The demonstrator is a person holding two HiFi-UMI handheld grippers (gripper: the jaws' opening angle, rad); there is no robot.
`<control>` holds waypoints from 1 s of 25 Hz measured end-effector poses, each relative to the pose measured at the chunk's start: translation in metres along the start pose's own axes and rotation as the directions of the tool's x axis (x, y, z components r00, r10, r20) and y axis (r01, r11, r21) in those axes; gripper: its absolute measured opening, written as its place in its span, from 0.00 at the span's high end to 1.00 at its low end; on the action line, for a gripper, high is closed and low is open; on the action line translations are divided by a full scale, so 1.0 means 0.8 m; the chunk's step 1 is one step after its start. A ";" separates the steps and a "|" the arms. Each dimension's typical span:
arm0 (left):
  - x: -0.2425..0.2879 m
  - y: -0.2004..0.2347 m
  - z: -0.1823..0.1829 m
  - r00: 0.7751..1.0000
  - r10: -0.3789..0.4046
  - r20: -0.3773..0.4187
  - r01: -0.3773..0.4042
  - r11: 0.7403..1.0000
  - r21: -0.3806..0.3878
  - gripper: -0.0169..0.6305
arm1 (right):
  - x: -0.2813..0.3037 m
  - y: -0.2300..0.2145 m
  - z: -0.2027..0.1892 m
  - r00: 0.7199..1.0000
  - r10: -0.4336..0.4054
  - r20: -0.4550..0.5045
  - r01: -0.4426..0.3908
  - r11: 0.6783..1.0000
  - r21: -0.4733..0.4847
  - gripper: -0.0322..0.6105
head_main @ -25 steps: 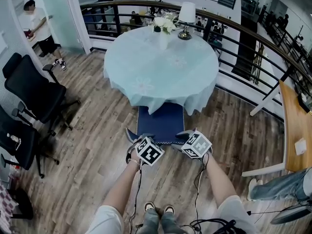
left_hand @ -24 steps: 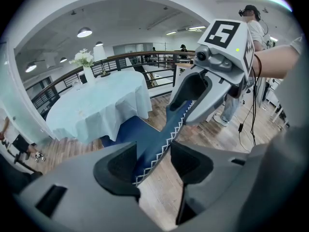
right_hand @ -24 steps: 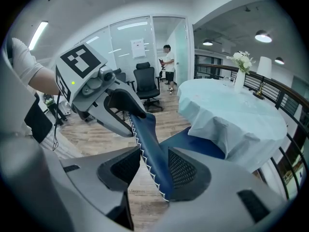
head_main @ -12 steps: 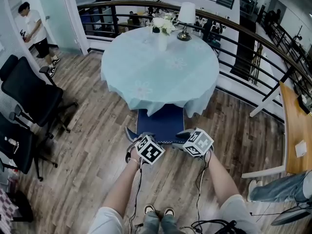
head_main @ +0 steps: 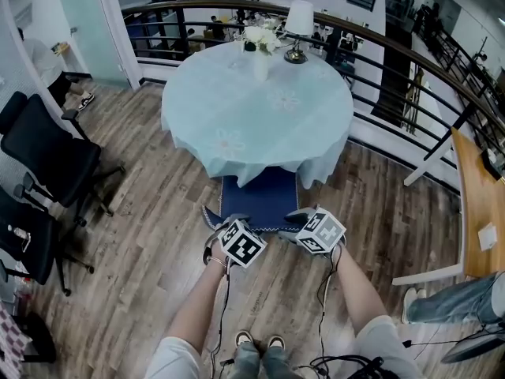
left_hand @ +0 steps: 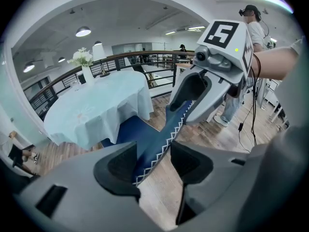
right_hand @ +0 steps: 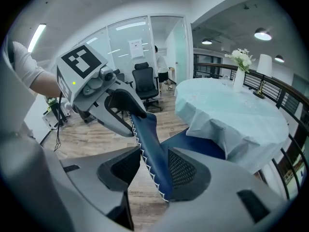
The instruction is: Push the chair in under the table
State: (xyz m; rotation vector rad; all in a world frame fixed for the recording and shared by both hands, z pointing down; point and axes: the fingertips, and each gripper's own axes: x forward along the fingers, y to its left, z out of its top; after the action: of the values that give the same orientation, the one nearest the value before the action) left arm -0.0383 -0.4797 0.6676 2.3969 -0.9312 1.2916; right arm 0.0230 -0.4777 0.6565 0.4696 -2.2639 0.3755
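Table [head_main: 260, 109]: round, clothed, backs onto the curved railing [head_main: 394, 61]. Bare wood floor [head_main: 158, 212] on both sides; office chairs [head_main: 55, 152] well apart at left.

Chair [head_main: 259, 200]: stands with seat front under the cloth's near edge, rest of seat and back outside.

Left gripper [left_hand: 154, 161], right gripper [right_hand: 154, 170]: straddle the back's top edge side by side, jaws apart, one pad of each touching it.

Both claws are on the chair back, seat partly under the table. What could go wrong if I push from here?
The tablecloth hangs over the chair; pushing could snag it and tip the vase or lamp. The left claw and right claw look open around the chair back, only at its thin top edge, so they might slip off.
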 end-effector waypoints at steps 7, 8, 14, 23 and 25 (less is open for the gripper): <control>0.003 -0.001 -0.002 0.999 -0.030 -0.011 0.030 0.999 -0.017 0.63 | 0.002 -0.001 0.000 1.000 -0.028 0.013 0.028 1.000 -0.004 0.66; 0.003 -0.002 -0.002 0.999 -0.032 -0.012 0.032 0.999 -0.018 0.63 | 0.002 0.000 0.000 0.999 -0.039 0.020 0.039 0.999 -0.008 0.66; 0.002 0.000 -0.001 1.000 -0.027 -0.003 0.027 0.999 -0.016 0.63 | 0.001 0.000 0.002 0.995 -0.081 0.050 0.082 0.996 -0.021 0.66; -0.046 -0.010 0.021 0.975 0.070 0.212 -0.042 0.990 -0.131 0.67 | -0.045 0.032 0.024 0.984 -0.114 0.134 0.116 0.993 -0.006 0.66; -0.066 -0.024 0.032 0.962 0.065 0.265 -0.020 0.986 -0.168 0.71 | -0.060 0.036 0.024 0.972 -0.154 0.180 0.149 0.988 0.042 0.66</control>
State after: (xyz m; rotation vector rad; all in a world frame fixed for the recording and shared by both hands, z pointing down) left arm -0.0304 -0.4559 0.6113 2.4723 -1.1206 0.8734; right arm 0.0279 -0.4501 0.6048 0.7129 -2.3821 0.2962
